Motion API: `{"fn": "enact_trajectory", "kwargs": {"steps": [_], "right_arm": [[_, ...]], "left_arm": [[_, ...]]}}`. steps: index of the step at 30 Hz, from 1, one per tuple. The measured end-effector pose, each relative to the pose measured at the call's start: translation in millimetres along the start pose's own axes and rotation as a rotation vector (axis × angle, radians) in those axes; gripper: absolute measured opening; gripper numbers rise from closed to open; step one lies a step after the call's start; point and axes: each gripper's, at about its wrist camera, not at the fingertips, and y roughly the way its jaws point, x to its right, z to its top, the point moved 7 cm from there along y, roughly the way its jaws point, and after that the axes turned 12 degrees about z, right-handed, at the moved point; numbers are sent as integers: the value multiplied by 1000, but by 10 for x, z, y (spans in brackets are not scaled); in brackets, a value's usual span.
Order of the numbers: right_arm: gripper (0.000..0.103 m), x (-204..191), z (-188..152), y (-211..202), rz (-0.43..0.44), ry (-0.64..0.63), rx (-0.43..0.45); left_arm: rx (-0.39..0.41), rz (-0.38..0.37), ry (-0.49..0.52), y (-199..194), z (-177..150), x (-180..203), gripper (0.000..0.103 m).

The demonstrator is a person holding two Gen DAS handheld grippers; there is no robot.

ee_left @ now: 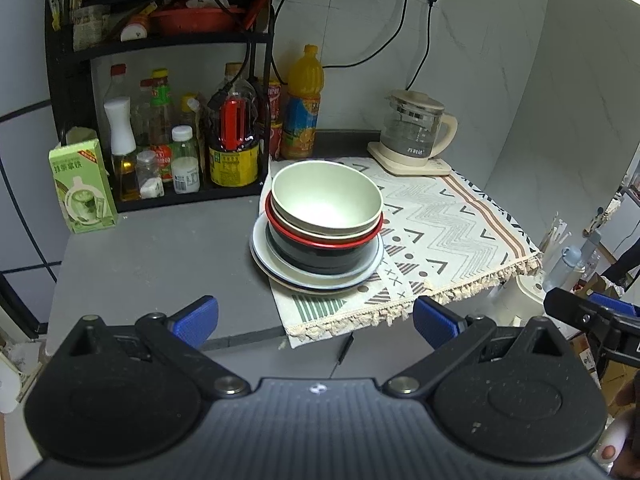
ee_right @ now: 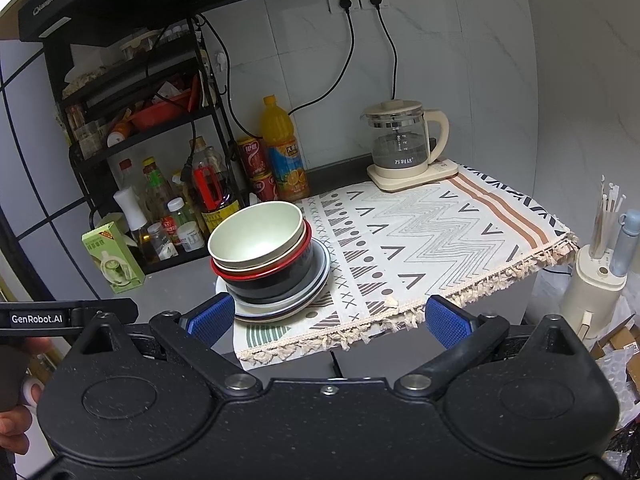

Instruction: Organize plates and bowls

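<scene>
Cloth (ee_right: 420, 232) free, rack (ee_left: 160, 80) crowds stack (ee_left: 320, 232)

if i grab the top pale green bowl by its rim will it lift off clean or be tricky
The pale green bowl sits nested loosely in the red-rimmed bowl, so it probably lifts free. It looks rigid and fairly light. Its smooth matte wall may slip in a rim pinch. The stack sits tilted on the plates, so a sideways tug could shift it.

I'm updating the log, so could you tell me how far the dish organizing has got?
Done: bowls sit nested on stacked plates at the patterned cloth's edge. In hand: nothing; left tongs and right tongs are open, short of the stack. I see nothing left.
</scene>
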Motion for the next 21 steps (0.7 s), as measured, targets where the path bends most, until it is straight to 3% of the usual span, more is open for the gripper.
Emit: {"fn": "enact_trajectory", "kwargs": {"steps": [21], "right_arm": [[102,-11,7,13,-7,-13,-18]], "left_arm": [[-14,0,-19,39,-7,-23,102]]}}
